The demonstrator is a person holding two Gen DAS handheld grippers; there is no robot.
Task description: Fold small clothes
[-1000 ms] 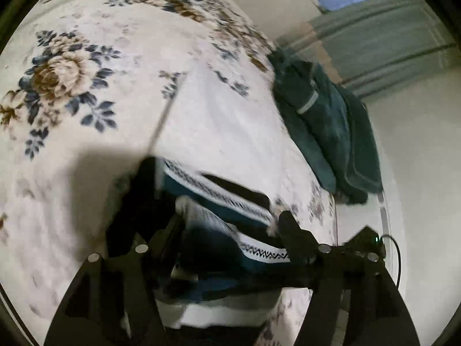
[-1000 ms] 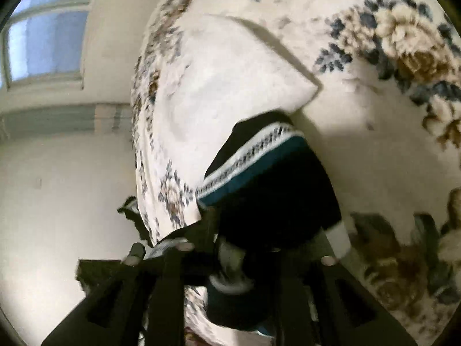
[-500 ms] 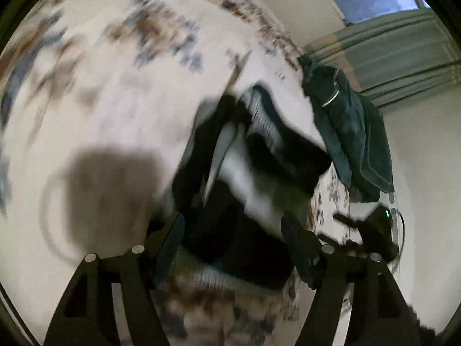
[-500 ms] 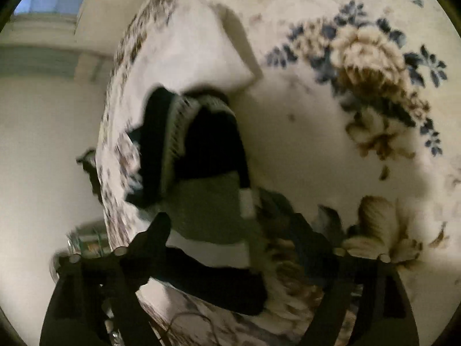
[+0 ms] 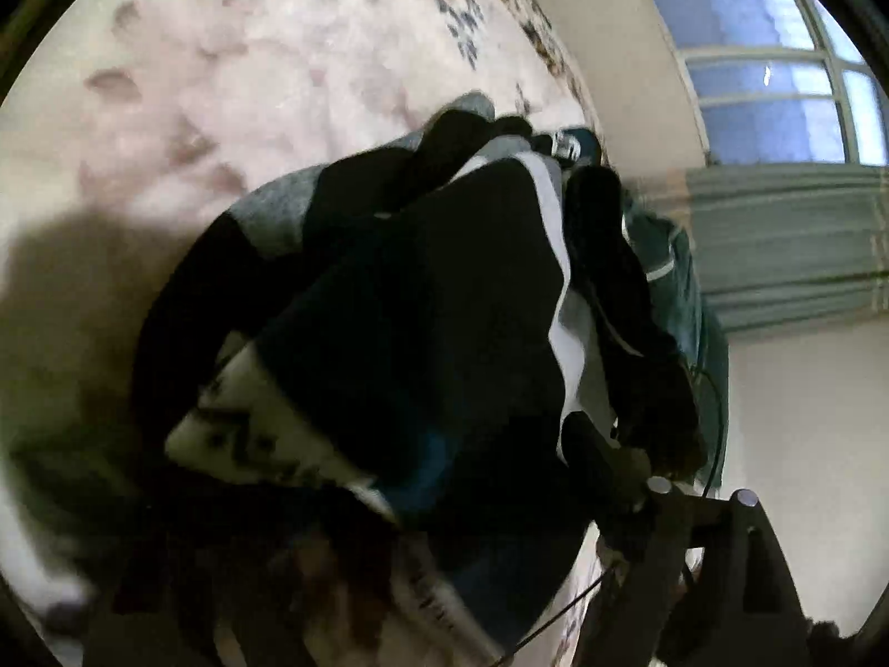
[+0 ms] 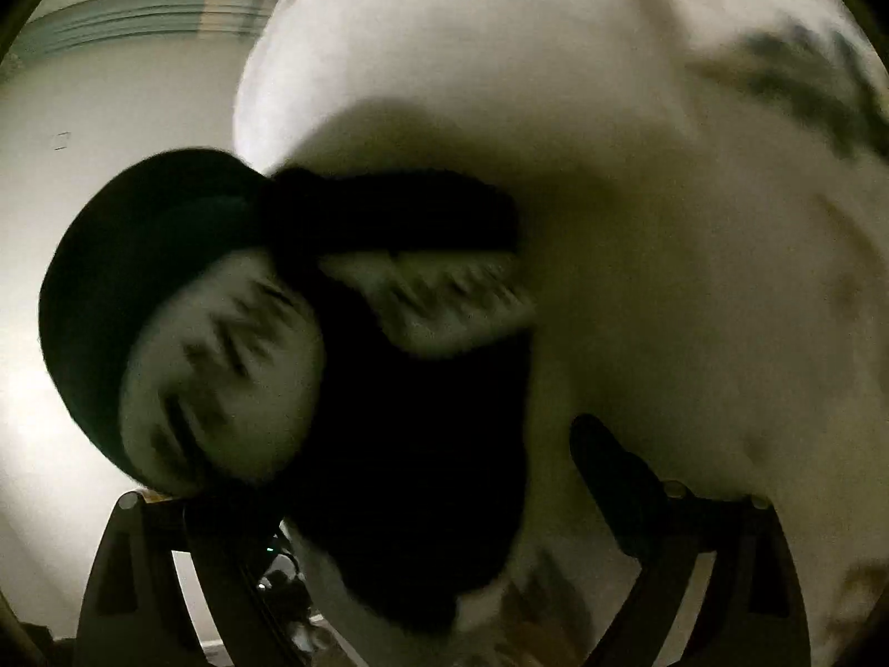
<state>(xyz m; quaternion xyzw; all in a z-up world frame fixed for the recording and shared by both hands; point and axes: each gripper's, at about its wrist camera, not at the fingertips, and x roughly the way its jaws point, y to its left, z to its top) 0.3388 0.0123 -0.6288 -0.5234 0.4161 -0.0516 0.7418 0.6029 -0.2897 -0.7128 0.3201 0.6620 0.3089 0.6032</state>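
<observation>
A small dark garment (image 5: pixel 422 333) with black, teal, grey and white patterned bands lies bunched on the floral bedsheet (image 5: pixel 233 66). It fills the middle of the left wrist view, motion-blurred. My left gripper (image 5: pixel 389 511) stands wide open around its near edge; only the right finger (image 5: pixel 600 461) shows, the left is hidden by cloth. In the right wrist view the same garment (image 6: pixel 389 389) lies against the left finger, and my right gripper (image 6: pixel 400 478) is open, its right finger (image 6: pixel 611 467) clear of the cloth.
A dark green garment (image 5: pixel 683 289) lies further back on the bed near the edge. A window (image 5: pixel 778 66) and grey-green curtain (image 5: pixel 789 239) are behind it. A pale wall (image 6: pixel 111 167) is beyond the bed edge.
Both grippers, shut on the garment a second ago, have opened and let it go. The cameras have swung quickly and moved in closer; the garment now lies crumpled on the bed.
</observation>
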